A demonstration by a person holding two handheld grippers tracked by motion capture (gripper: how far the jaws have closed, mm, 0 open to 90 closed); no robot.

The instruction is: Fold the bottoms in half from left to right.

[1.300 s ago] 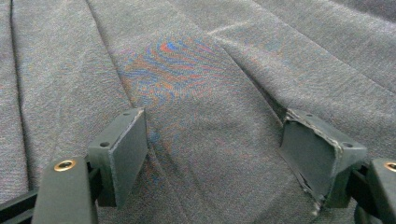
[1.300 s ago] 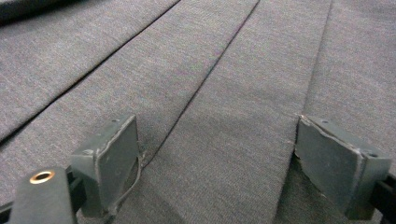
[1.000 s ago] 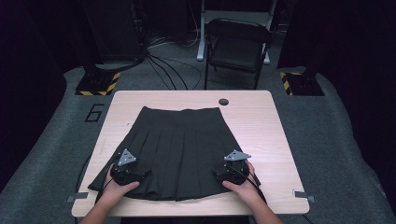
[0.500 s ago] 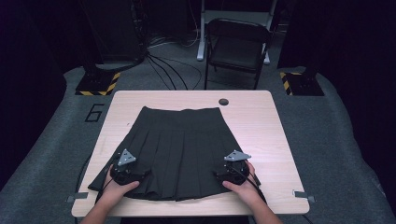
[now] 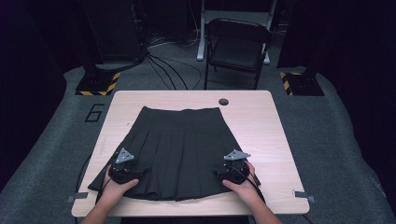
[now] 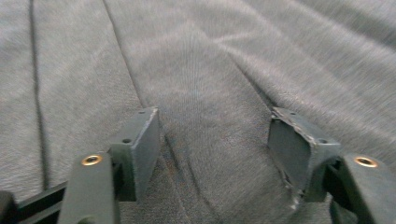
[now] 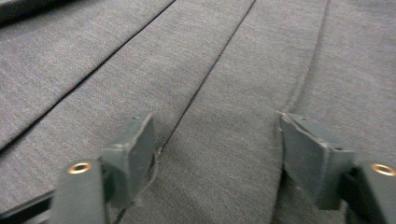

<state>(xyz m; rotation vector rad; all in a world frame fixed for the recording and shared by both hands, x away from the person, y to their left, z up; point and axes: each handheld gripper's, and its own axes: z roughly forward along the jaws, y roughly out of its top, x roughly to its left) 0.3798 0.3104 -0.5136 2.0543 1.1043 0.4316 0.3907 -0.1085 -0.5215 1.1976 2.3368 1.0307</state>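
Note:
A black pleated skirt (image 5: 180, 149) lies flat on the wooden table (image 5: 275, 140), waistband at the far side and hem toward me. My left gripper (image 5: 125, 170) rests on the skirt's near left part, close to the hem. My right gripper (image 5: 231, 170) rests on the near right part. In the left gripper view the jaws of the left gripper (image 6: 215, 140) stand apart with their tips on the cloth (image 6: 210, 93), which ripples slightly between them. The right gripper (image 7: 215, 144) likewise straddles a pleat (image 7: 219, 70). Both pairs of jaws have just been closing, with skirt cloth between them.
A small dark round hole (image 5: 223, 101) sits near the table's far edge. Behind the table stands a black folding chair (image 5: 238, 46), with cables on the floor. Bare table top lies to the left and right of the skirt.

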